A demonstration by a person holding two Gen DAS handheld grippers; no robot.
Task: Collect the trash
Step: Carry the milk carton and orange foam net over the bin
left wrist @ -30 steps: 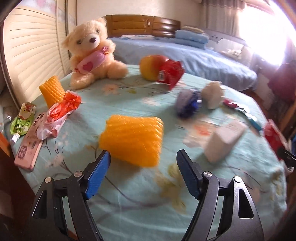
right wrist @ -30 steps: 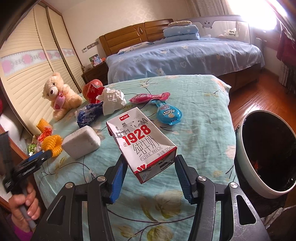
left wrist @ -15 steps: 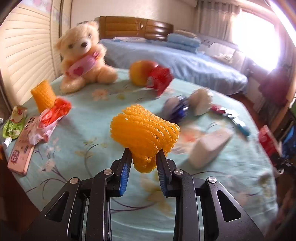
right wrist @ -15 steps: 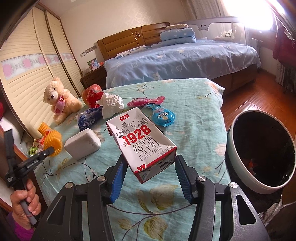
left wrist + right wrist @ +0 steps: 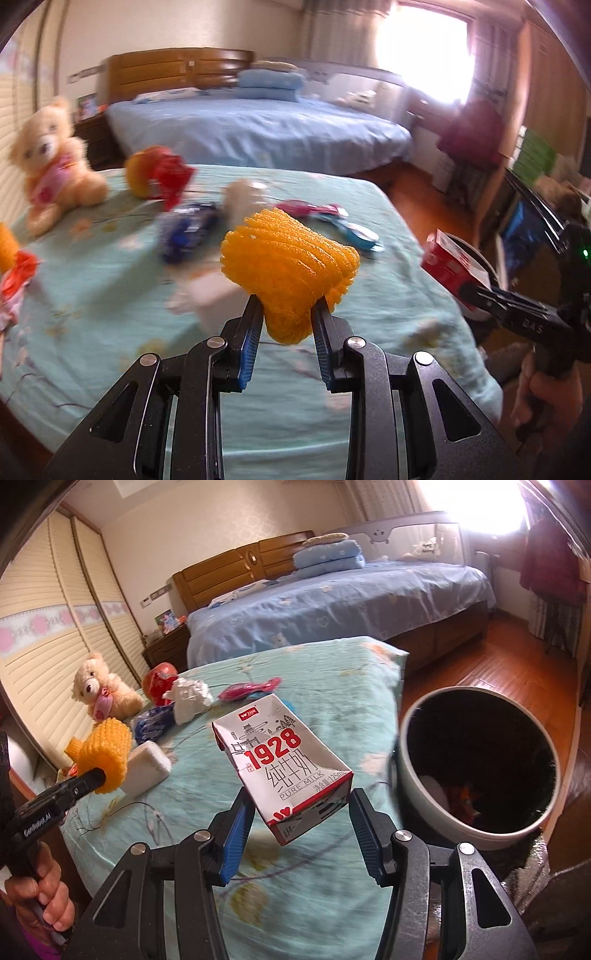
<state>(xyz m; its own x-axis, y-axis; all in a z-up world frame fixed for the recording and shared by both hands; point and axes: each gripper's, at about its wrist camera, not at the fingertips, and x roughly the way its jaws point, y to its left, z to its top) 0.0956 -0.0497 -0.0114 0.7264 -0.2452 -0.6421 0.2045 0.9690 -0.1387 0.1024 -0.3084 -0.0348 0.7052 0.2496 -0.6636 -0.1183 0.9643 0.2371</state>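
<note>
left gripper (image 5: 287, 325) was pinched on net (image 5: 290, 266), lifted clear for binning | right gripper (image 5: 297, 814) was clamped on carton (image 5: 282, 766), carried beside bin (image 5: 476, 768)

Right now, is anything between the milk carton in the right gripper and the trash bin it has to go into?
Nothing visible. The milk carton is held up off the bed, and the trash bin stands just beside it on the floor, mouth open and facing up, with only clear air between them.
</note>
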